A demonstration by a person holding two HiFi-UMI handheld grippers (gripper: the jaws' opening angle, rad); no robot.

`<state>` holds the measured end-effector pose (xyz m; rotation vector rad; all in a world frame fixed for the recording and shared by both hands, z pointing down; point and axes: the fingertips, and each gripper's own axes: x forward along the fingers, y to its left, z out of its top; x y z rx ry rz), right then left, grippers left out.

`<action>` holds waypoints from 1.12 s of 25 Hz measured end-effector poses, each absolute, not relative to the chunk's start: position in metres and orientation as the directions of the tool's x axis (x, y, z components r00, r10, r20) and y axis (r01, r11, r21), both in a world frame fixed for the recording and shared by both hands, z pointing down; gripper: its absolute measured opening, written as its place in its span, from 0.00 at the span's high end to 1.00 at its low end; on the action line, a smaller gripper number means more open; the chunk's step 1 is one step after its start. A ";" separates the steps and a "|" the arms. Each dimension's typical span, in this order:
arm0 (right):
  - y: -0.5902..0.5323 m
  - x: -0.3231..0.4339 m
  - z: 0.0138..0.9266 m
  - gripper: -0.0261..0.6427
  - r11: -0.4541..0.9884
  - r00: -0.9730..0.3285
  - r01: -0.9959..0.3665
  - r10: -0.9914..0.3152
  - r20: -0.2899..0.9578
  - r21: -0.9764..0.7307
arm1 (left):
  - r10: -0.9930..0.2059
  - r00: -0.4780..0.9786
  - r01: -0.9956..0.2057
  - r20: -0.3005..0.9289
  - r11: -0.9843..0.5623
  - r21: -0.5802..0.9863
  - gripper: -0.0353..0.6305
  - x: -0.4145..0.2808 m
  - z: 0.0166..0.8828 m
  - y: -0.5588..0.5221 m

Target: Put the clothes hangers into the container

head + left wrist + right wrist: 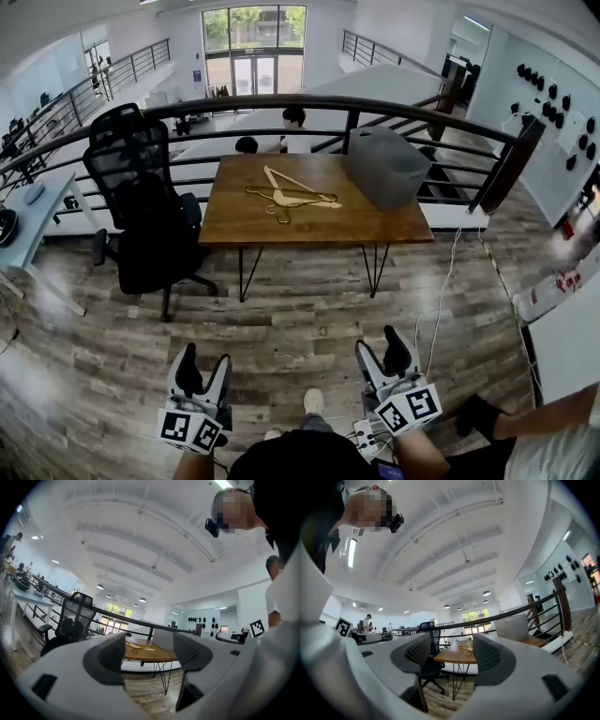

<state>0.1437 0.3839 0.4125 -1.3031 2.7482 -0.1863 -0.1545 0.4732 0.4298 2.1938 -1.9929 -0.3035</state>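
Wooden and gold hangers (289, 195) lie in a small heap in the middle of the brown table (234, 220). They cross over each other. The grey bin (386, 167) stands on the same table, to the right of the heap and near the back corner. It does not touch the hangers. I cannot see into it from here.

The left tongs (205, 358) and the right tongs (379, 342) are both low down and well away from the table. Each one has its jaws wide apart with nothing between them. So the job looks like it has not begun.

What could go wrong? The hangers look tangled, so lifting one may drag another along and drop it on the floor (300, 309). The hooks are thin and could slip out of the jaws. The bin sits close to the table's edge, so a bump could push it off. A black chair (141, 202) stands by the left side, and a white cable (441, 300) runs over the floor on the right. Feet could catch on either one on the way in.
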 end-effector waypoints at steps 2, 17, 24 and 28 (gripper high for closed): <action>0.362 0.144 0.409 0.56 0.638 -0.640 -0.757 -0.768 -0.040 -0.143 | -0.995 0.089 -0.962 -0.041 -0.096 0.256 0.48 -0.150 0.429 0.454; 0.227 0.186 0.416 0.57 0.663 -0.667 -0.730 -0.744 -0.041 -0.169 | -0.997 0.062 -0.971 -0.049 -0.071 0.227 0.48 -0.105 0.423 0.324; 0.191 0.204 0.424 0.58 0.652 -0.659 -0.738 -0.752 -0.023 -0.176 | -0.995 0.101 -0.962 -0.011 -0.101 0.252 0.48 -0.085 0.433 0.279; 0.171 0.204 0.433 0.59 0.641 -0.651 -0.746 -0.759 -0.001 -0.181 | -0.993 0.115 -0.968 -0.002 -0.113 0.225 0.48 -0.086 0.437 0.255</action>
